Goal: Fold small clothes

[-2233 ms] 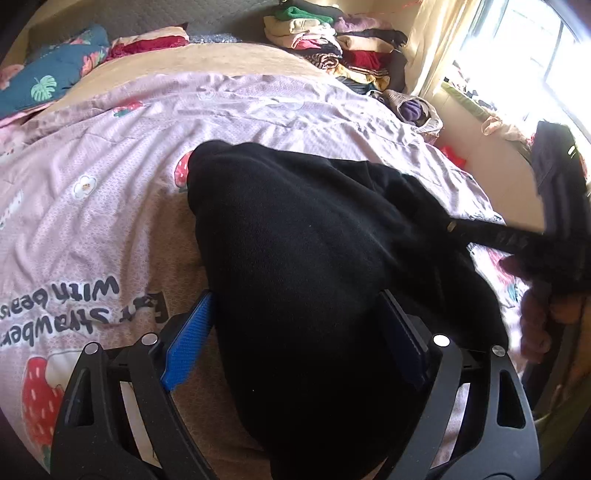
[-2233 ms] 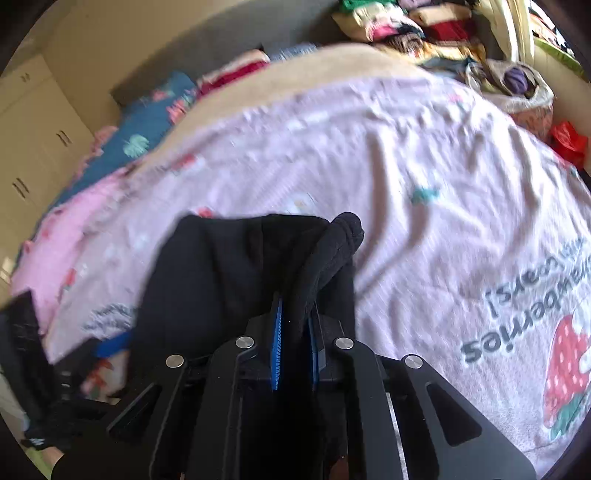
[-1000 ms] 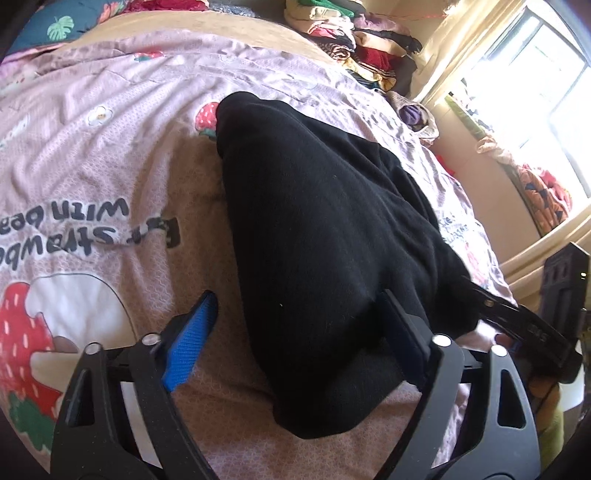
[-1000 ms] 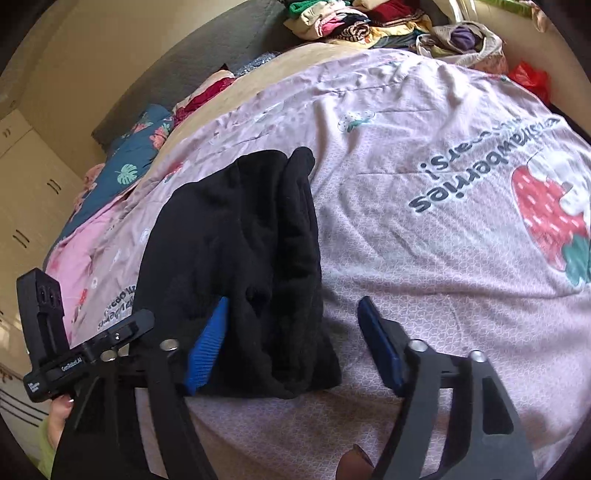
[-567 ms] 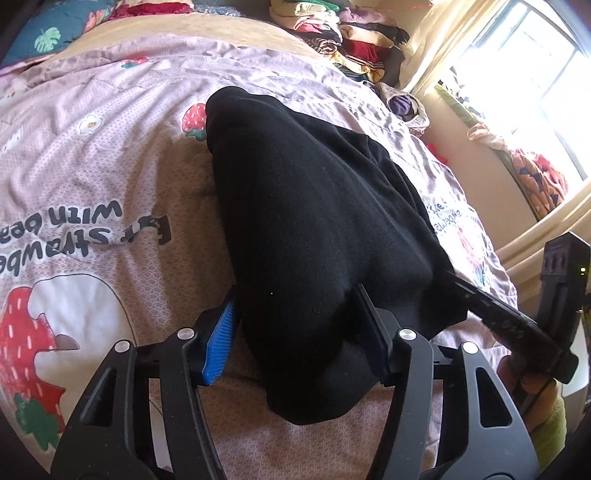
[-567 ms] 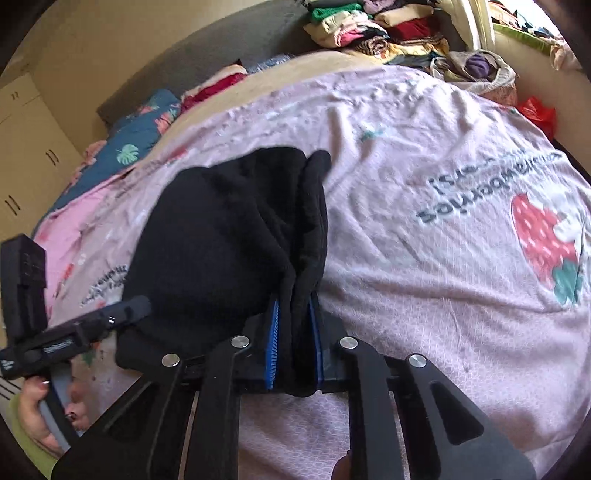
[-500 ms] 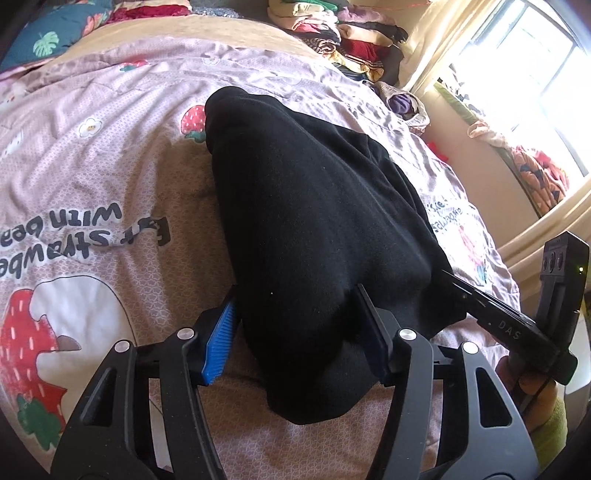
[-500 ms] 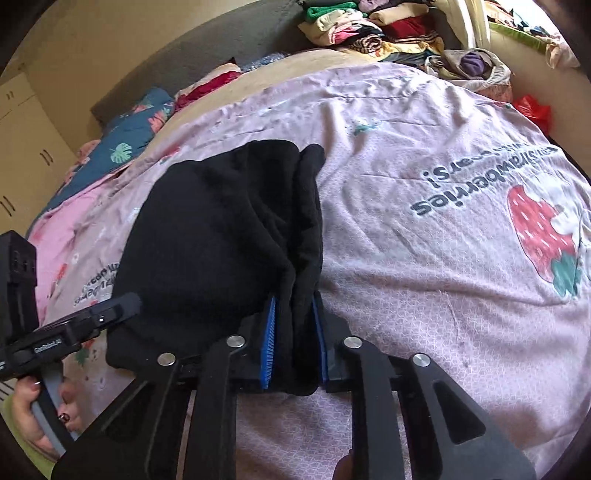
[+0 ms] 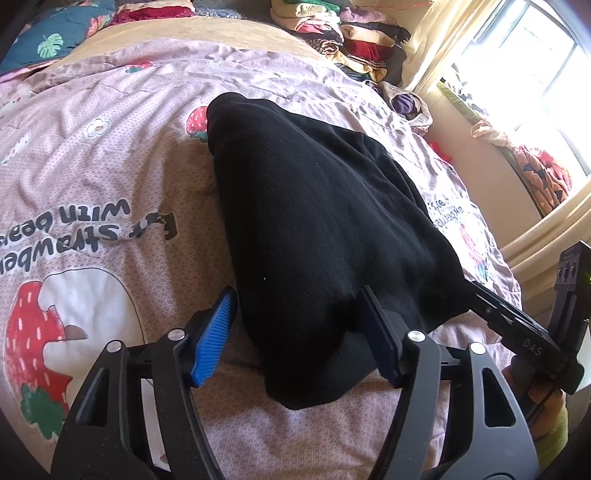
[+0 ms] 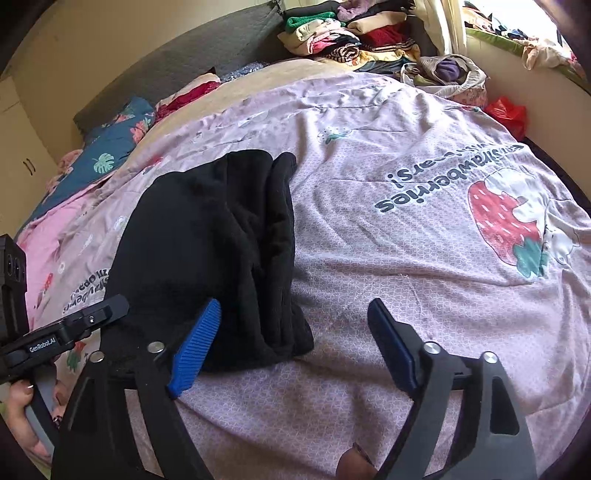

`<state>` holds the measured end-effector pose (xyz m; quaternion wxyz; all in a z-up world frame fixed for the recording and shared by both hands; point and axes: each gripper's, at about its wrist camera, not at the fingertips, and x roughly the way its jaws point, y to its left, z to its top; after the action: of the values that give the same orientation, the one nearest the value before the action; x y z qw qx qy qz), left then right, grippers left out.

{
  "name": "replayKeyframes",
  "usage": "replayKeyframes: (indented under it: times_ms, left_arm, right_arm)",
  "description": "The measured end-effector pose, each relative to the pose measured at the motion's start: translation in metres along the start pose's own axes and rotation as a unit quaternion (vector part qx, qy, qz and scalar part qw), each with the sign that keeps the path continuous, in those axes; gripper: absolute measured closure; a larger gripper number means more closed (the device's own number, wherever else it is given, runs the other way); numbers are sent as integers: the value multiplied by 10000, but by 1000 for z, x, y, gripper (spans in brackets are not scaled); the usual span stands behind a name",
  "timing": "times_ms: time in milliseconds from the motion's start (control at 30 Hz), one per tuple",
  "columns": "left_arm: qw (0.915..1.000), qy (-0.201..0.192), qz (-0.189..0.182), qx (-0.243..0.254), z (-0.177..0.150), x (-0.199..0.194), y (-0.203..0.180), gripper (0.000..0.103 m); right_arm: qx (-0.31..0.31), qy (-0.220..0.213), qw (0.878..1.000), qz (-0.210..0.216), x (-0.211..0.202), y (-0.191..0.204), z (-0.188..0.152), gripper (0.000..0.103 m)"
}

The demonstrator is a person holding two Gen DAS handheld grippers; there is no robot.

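A black garment (image 9: 314,221) lies folded lengthwise on the pink strawberry bedspread (image 9: 92,177). It also shows in the right wrist view (image 10: 207,251), with its layered edge on the right side. My left gripper (image 9: 299,332) is open, its blue pads on either side of the garment's near end. My right gripper (image 10: 291,339) is open at the garment's near right corner, the cloth lying loose between the pads. The right gripper shows at the right edge of the left wrist view (image 9: 524,332). The left gripper shows at the left edge of the right wrist view (image 10: 62,336).
A pile of folded clothes (image 10: 343,33) sits at the far end of the bed. A bag of clothes (image 10: 447,74) and a red bag (image 10: 508,112) lie by the window side. Pillows (image 10: 110,147) lie at the head. The bedspread (image 10: 424,192) stretches to the right.
My right gripper was shut on the garment's edge half a second ago and has opened, letting the cloth drop flat. My left gripper has opened a little wider around the near end.
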<state>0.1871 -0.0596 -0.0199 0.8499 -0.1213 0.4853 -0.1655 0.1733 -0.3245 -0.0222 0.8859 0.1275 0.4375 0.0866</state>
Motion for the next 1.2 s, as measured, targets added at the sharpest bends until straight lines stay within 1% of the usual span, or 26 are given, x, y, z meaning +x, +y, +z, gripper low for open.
replayKeyframes:
  times_ms: [67,200,233,300,367,467,567,600,667,733,800,867,900,933,967,1033,1100,1133,1167,1200]
  left_arm:
    - [10000,-3,23,-2,-1,-1,0,36]
    - [10000,-25,64,-55,-2,-4,1,31]
    - [9999,-48,87,-83,-1,-6,2,28]
    - [9998,-96,100,-141,1,-9,4,27]
    - [9997,-125,123,-184,4,-10,7,25]
    - [9996,-82,168,-225,7,-5,12,24]
    - [9996,-16,147,-258,7,1,15,23]
    - [9996,3,145,-261,7,4,17,23]
    - [9996,19,118,-265,6,6,17,21]
    - [9996,32,92,-249,6,9,17,20]
    - [9997,46,59,-226,7,10,19,18]
    - [9997,63,-3,-247,11,13,22,15]
    - [9996,88,-36,-253,13,15,24,15]
    - [9995,118,-90,-269,16,18,25,14]
    - [9995,125,-118,-281,18,20,26,14]
    - [9994,140,-133,-278,23,28,27,10]
    - [9992,169,-182,-323,27,34,28,10]
    - [9988,190,-244,-379,29,38,29,9]
    - [9985,205,-298,-422,31,40,29,9]
    - [9981,213,-344,-466,33,44,30,9]
  right_arm:
    - [-15,-20,10000,-24,-4,1,0,14]
    - [-27,-38,10000,-51,-8,1,1,10]
    - [-31,-51,10000,-53,-9,2,1,10]
    - [-38,-148,9999,-30,-13,2,6,9]
    - [-52,-294,9995,42,-18,5,16,9]
    - [-185,-419,9988,195,-16,17,37,9]
    - [-348,-396,9980,349,-4,32,61,10]
    - [-396,-354,9977,422,3,37,69,10]
    - [-494,-247,9973,493,17,46,84,15]
    - [-604,-99,9968,512,33,55,95,23]
    - [-707,26,9970,315,51,62,103,25]
    - [-594,164,9980,150,65,57,106,23]
    - [-481,231,9985,100,70,52,106,20]
    - [-343,296,9989,112,75,44,105,14]
    - [-277,335,9989,146,77,38,104,12]
    - [-188,558,9979,252,85,22,98,11]
    - [-162,764,9963,349,93,11,93,11]
    - [-129,865,9950,491,97,7,89,12]
    - [-47,987,9923,750,101,2,86,14]
    - [72,1076,9884,1065,105,-3,82,22]
